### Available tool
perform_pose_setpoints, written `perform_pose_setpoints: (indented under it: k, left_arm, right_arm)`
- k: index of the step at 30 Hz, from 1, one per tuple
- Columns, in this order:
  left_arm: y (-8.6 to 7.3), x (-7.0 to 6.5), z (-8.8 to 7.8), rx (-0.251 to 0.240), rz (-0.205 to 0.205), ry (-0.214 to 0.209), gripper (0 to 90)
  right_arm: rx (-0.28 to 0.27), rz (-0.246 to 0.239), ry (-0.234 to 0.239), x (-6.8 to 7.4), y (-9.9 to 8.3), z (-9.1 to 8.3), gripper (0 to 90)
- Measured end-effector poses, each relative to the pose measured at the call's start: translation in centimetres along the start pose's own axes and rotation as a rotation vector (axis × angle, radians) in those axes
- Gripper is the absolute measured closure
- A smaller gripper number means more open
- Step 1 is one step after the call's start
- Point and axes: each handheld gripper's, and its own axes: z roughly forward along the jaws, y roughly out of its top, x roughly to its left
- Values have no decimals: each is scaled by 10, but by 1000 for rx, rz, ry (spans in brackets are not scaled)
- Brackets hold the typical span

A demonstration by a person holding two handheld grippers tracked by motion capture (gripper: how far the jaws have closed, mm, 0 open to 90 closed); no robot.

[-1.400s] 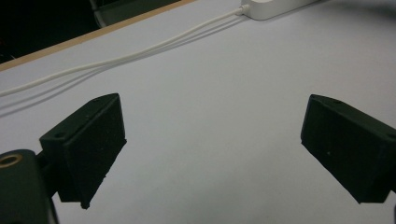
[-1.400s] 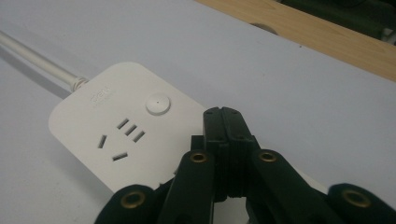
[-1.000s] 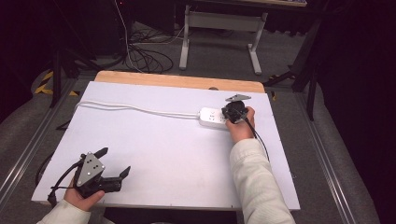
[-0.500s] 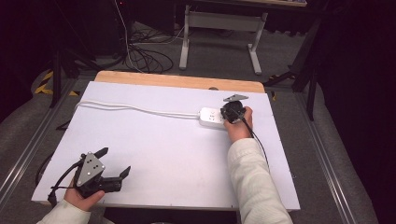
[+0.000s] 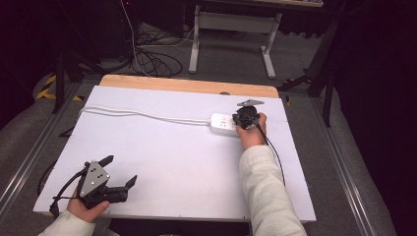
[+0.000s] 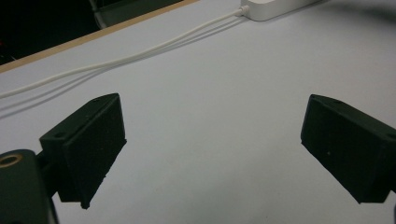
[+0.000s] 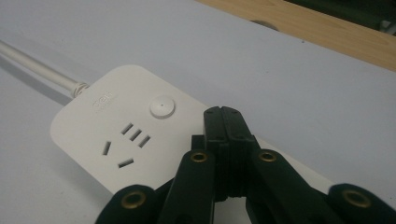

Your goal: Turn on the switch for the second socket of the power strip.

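A white power strip (image 5: 222,124) lies at the far right of the white table, its white cable (image 5: 142,115) running left across the top. My right gripper (image 5: 244,118) hovers over the strip's right end, jaws pressed together with nothing between them. In the right gripper view the shut tips (image 7: 222,115) sit just right of the strip's round button (image 7: 162,107) and socket slots (image 7: 127,142). My left gripper (image 5: 120,171) rests at the near left corner, jaws wide apart over bare table. The left gripper view shows its two black pads (image 6: 88,140) spread, with the cable (image 6: 116,60) and the strip's end (image 6: 275,7) far ahead.
The white tabletop (image 5: 172,162) has a wooden strip (image 5: 187,85) along its far edge. Beyond it stand a grey metal stand (image 5: 231,24) and loose black cables (image 5: 147,59) on the floor. A black cable (image 5: 275,155) trails from my right gripper along the sleeve.
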Motion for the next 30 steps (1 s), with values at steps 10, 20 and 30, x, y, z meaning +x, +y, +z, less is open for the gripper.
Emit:
perform_pose_setpoints:
  k: [10, 20, 30]
  left_arm:
    - [0, 0, -1, -2, 8, 0, 70]
    - [0, 0, -1, -3, 12, -4, 70]
    - [0, 0, -1, -2, 12, -3, 70]
  right_arm:
    - [32, -15, -43, 7, 4, 1, 900]
    - [30, -10, -48, 7, 3, 1, 900]
    - [29, -2, -45, 7, 3, 1, 900]
